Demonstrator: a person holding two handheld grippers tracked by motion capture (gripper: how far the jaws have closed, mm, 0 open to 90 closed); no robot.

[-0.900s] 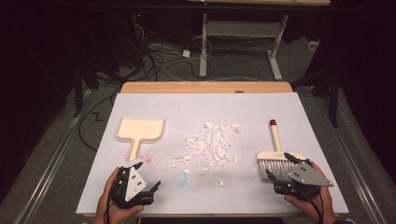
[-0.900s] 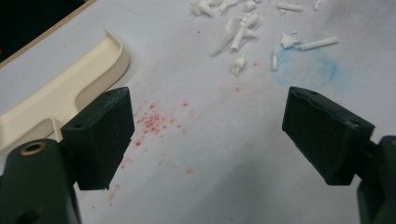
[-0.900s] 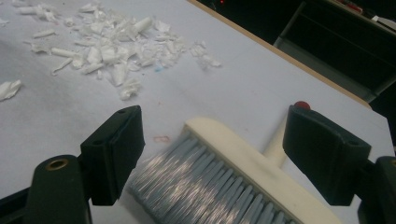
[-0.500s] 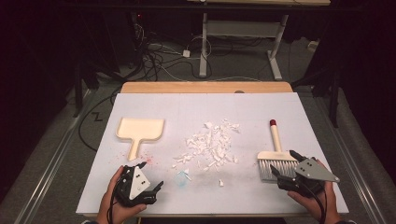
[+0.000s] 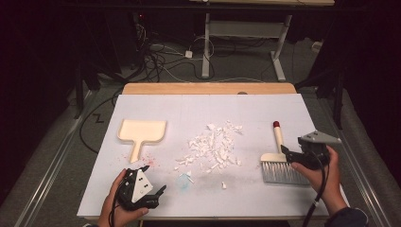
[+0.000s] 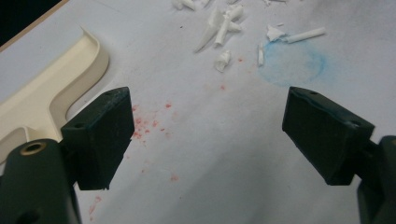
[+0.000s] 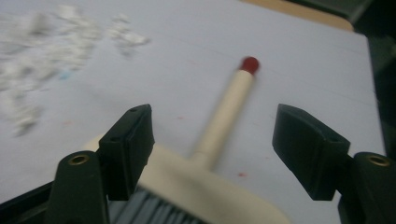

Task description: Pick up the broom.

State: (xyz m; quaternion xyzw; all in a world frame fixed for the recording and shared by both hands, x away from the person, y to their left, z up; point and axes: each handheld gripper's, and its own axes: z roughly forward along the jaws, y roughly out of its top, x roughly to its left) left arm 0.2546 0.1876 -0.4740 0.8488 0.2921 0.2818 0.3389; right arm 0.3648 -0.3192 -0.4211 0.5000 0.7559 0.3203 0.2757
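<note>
So from where I'm standing this is the grab-the-brush moment before any sweeping happens. The right gripper (image 5: 289, 152) hovers just over the small cream-handled hand brush with a red tip and grey bristles (image 5: 277, 157), which lies flat near the right edge of the white-covered table (image 5: 283, 106), handle pointing away from the person. Its jaws are spread apart with nothing pinched; in the right gripper view the brush (image 7: 219, 135) handle runs up between them and the cream head sits right under the left jaw. My take: come down on the handle just above where it meets the head, not out by the red tip, otherwise the brush will probably swing around when it's lifted. Line the jaws up square across the handle first, since they look a bit skewed to it right now, and squeeze only once both pads are level with it. The left gripper (image 5: 149, 182) sits low near the front left, jaws wide apart and empty, with the handle of the cream plastic dustpan (image 5: 141, 133) just beyond it; in the left gripper view the dustpan (image 6: 51, 88) edge is right beside the left jaw. The pile of white paper scraps (image 5: 213, 147) is in the middle between the two tools, so I'd guess the pan wants grabbing by its handle next.
</note>
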